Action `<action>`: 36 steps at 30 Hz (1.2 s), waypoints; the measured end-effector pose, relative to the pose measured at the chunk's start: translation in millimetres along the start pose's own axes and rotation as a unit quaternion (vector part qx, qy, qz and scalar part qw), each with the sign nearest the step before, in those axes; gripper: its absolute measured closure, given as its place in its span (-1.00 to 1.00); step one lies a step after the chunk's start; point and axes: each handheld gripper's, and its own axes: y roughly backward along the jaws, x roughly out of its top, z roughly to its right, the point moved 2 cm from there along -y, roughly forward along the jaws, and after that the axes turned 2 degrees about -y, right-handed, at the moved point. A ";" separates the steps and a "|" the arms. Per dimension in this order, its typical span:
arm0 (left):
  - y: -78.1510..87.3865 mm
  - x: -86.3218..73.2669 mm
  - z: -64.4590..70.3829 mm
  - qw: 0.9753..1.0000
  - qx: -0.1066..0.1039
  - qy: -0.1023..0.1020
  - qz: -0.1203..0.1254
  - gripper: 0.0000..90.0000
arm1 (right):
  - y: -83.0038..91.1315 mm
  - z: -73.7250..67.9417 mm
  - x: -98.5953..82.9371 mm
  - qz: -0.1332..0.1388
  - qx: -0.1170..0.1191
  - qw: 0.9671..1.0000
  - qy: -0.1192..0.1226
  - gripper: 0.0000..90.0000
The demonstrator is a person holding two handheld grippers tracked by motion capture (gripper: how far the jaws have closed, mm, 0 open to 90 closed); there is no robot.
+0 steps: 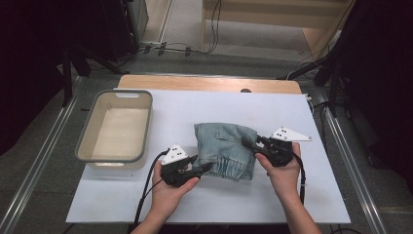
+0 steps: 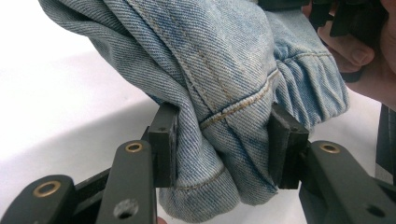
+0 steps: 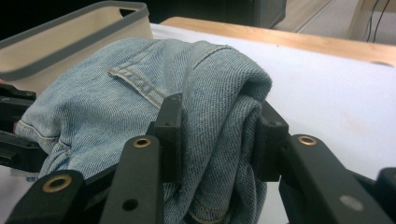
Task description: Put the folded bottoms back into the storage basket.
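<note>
High view: folded denim garment sits mid-table on the white sheet, right of the grey-rimmed beige bin and apart from it. Left gripper bites the garment's near-left corner; right gripper bites its right edge. A hand wraps each gripper body, forearms coming in from the bottom. Wooden table edge shows beyond the sheet.

Left gripper view: jaws pinching a thick bunch of denim with a stitched seam and hem running between the pads. Fabric bulges out above and below the pads. Garment looks raised off the white surface on this side, though can't tell by how much. Other hand visible top right, behind the cloth.

Right gripper view: jaws clamped on a folded stack of denim, several layers between the pads. Pocket stitching faces up. Bin sits behind the garment, upper left; left gripper's black parts at the far left edge, against the cloth.
</note>
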 end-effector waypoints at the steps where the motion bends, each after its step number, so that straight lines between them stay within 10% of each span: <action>1: 2.1 1.5 -0.8 1.000 0.002 -0.002 0.002 0.15 | -0.8 -1.5 2.5 0.002 0.001 1.000 0.000 0.33; 36: 62.4 34.8 -32.9 0.995 0.056 -0.015 0.081 0.18 | -36.5 -41.8 68.6 0.045 0.028 0.998 0.037 0.33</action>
